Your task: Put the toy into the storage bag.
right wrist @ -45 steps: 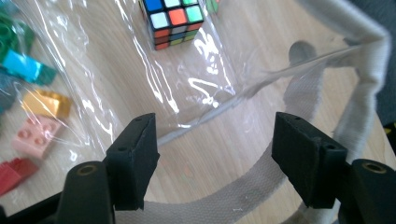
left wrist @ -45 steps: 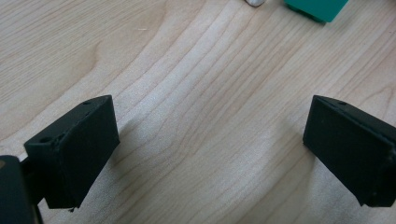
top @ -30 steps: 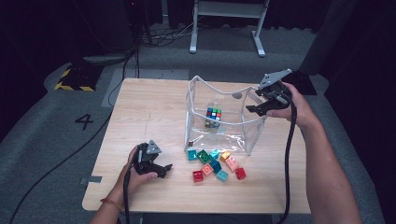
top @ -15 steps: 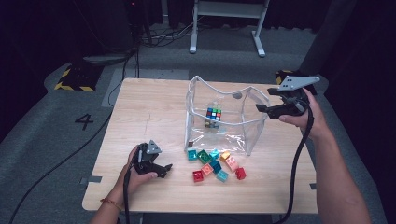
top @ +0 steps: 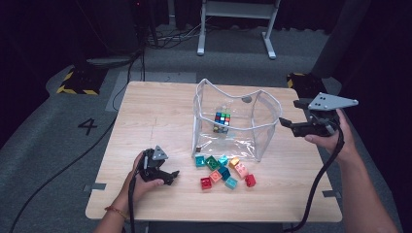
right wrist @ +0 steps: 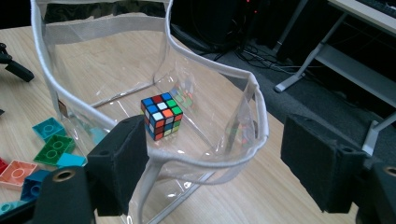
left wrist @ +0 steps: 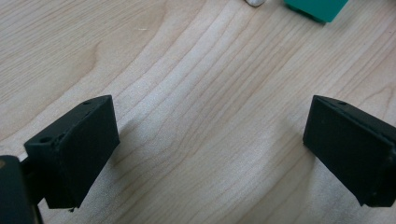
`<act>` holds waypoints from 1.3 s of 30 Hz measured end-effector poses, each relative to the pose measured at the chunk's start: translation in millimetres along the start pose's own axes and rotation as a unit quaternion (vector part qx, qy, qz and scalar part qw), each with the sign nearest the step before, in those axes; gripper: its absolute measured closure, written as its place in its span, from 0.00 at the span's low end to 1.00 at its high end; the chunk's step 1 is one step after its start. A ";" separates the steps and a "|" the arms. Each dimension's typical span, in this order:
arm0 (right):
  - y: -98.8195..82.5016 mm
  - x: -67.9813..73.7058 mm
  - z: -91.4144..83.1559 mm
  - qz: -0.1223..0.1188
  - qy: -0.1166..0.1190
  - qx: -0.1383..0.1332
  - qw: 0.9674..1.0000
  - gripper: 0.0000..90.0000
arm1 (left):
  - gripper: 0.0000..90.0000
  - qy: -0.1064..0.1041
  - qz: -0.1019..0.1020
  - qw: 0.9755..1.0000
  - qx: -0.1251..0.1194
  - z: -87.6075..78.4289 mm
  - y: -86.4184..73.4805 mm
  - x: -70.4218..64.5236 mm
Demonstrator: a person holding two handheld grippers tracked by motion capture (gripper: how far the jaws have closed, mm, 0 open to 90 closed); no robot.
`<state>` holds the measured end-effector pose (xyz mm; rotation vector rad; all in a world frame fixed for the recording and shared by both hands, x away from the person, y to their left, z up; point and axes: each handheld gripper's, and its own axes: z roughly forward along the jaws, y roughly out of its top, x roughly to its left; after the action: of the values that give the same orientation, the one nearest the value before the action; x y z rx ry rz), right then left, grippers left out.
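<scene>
So far, judging by the layout, one item is packed: a multicoloured puzzle cube (top: 222, 119) sits inside the clear plastic bag with white trim (top: 264, 127) on the light wooden table (top: 155, 116). The loose coloured toy bricks (top: 224, 171) lie just in front, probably still to go. The left hand-held gripper (top: 166, 177) rests spread and empty; the right hand-held gripper (top: 290, 124), also spread, hovers beside the bag's rim.
</scene>
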<state>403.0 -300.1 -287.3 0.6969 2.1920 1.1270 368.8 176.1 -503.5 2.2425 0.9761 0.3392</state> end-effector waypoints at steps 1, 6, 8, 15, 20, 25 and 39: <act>-2.5 1.8 -2.9 0.002 0.002 -0.002 1.000 0.26 | 0.04 0.000 0.000 1.000 -0.001 0.1 0.0 0.0; -19.9 11.8 -9.3 -0.003 0.000 -0.007 1.000 0.25 | 0.04 0.000 0.000 1.000 0.000 0.0 0.0 0.0; -29.2 15.7 -8.9 0.003 0.000 -0.008 1.000 0.25 | 0.04 0.000 0.000 1.000 0.000 0.0 0.0 0.0; -61.1 30.5 -4.6 0.012 0.008 0.001 1.000 0.25 | 0.04 0.000 0.000 1.000 0.000 0.0 0.0 -0.1; -82.2 41.9 -2.0 0.022 0.015 0.005 1.000 0.25 | 0.04 0.000 0.000 1.000 -0.001 0.0 0.0 -0.1; -99.4 53.3 2.5 0.025 0.020 0.016 0.999 0.26 | 0.04 0.000 -0.001 1.000 0.000 0.0 -0.1 -0.2; -136.0 86.1 29.3 0.005 0.086 0.050 0.995 0.25 | 0.04 0.000 0.000 1.000 0.000 0.0 0.0 -0.1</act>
<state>337.6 -295.8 -437.2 0.6761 2.4060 1.1263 368.8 176.0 -503.5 2.2420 0.9762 0.3402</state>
